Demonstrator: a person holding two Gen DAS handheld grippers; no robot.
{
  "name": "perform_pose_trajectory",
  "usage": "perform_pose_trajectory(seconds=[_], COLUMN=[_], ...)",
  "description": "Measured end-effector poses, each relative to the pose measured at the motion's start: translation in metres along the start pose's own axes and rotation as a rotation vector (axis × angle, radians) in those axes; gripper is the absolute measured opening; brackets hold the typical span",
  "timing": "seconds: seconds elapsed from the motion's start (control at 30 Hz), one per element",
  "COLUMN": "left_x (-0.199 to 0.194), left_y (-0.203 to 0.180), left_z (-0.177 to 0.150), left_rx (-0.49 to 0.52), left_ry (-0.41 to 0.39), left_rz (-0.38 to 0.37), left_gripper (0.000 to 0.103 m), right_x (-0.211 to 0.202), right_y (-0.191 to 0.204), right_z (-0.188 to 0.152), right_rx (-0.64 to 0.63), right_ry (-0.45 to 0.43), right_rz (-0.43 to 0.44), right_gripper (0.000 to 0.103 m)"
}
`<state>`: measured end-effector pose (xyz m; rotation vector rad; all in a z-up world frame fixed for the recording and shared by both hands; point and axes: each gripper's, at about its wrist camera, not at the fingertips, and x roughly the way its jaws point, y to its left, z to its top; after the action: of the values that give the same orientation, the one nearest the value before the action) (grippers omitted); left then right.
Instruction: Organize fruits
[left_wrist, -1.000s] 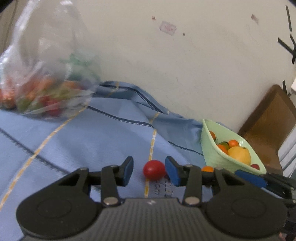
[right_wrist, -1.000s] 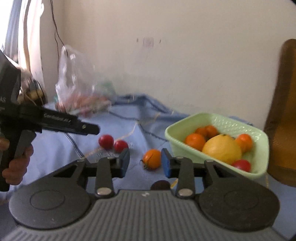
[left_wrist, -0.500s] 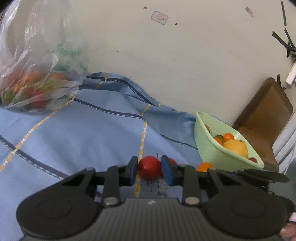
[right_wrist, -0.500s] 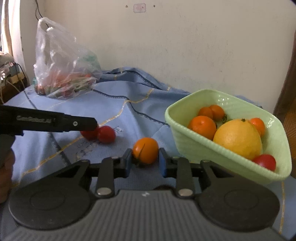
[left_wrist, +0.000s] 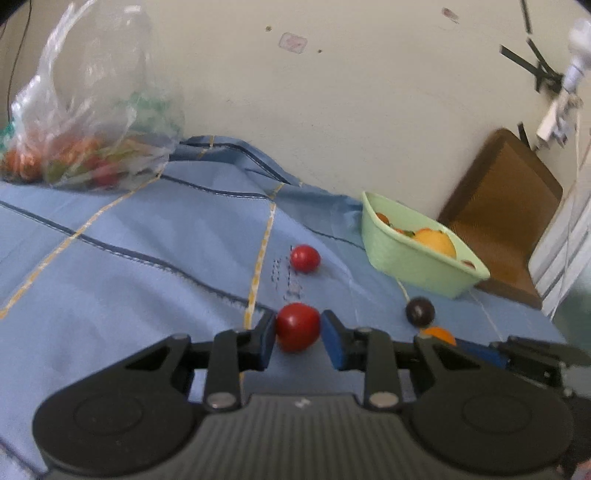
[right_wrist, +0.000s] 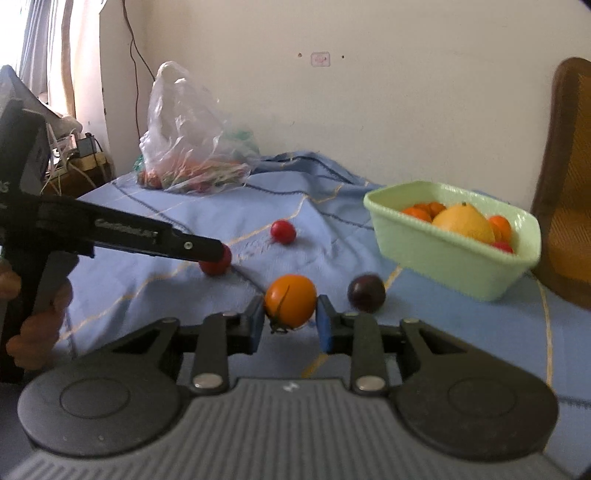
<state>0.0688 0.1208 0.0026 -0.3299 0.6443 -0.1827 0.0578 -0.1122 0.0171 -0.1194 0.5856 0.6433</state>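
Both grippers had just lifted their fruit off the blue cloth (left_wrist: 147, 258), which half a second earlier was only being closed upon. The left gripper (left_wrist: 297, 334) held a red tomato (left_wrist: 297, 326) between its narrow jaws, and the right gripper (right_wrist: 290, 314) held an orange tomato (right_wrist: 290, 300) in the same way, its green stalk hanging below. This probably meant that the picking step was finished and that the carrying to the green basket (right_wrist: 454, 254) came next. In the right wrist view the basket stood at about 2 o'clock from the held fruit, already with oranges and one big yellow fruit inside.

Compared with the earlier frame, a dark plum (right_wrist: 366, 293) was now uncovered just beside the right gripper, at 3 o'clock. A second red tomato (left_wrist: 304, 258) was left on the cloth at 12 o'clock from the left gripper. The plastic bag (left_wrist: 92, 122) of produce lay far at 10 o'clock, as before.
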Motion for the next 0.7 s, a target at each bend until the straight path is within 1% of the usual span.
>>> perform_pose_trajectory(seconds=[0.1, 0.17, 0.2, 0.27, 0.4, 0.7], left_x=[-0.005, -0.002, 0.001, 0.006, 0.010, 0.011], left_y=[-0.009, -0.014, -0.018, -0.024, -0.035, -0.041], left_z=[-0.003, -0.004, -0.004, -0.007, -0.011, -0.013], left_rx=[0.032, 0.045, 0.049, 0.065, 0.112, 0.160], left_ry=[-0.001, 0.003, 0.006, 0.009, 0.000, 0.004], left_rz=[0.036, 0.065, 0.078, 0.104, 0.171, 0.208], left_gripper=[0.028, 0.033, 0.034, 0.039, 0.043, 0.046], right_x=[-0.003, 0.000, 0.002, 0.006, 0.006, 0.008], right_y=[-0.004, -0.008, -0.011, -0.016, -0.010, -0.007], right_z=[-0.003, -0.002, -0.002, -0.004, -0.004, -0.004], right_rx=[0.036, 0.071, 0.089, 0.124, 0.102, 0.073], right_ry=[0.002, 0.009, 0.020, 0.054, 0.057, 0.060], right_rz=[-0.005, -0.004, 0.005, 0.017, 0.002, -0.019], right_gripper=[0.032, 0.033, 0.033, 0.034, 0.034, 0.034])
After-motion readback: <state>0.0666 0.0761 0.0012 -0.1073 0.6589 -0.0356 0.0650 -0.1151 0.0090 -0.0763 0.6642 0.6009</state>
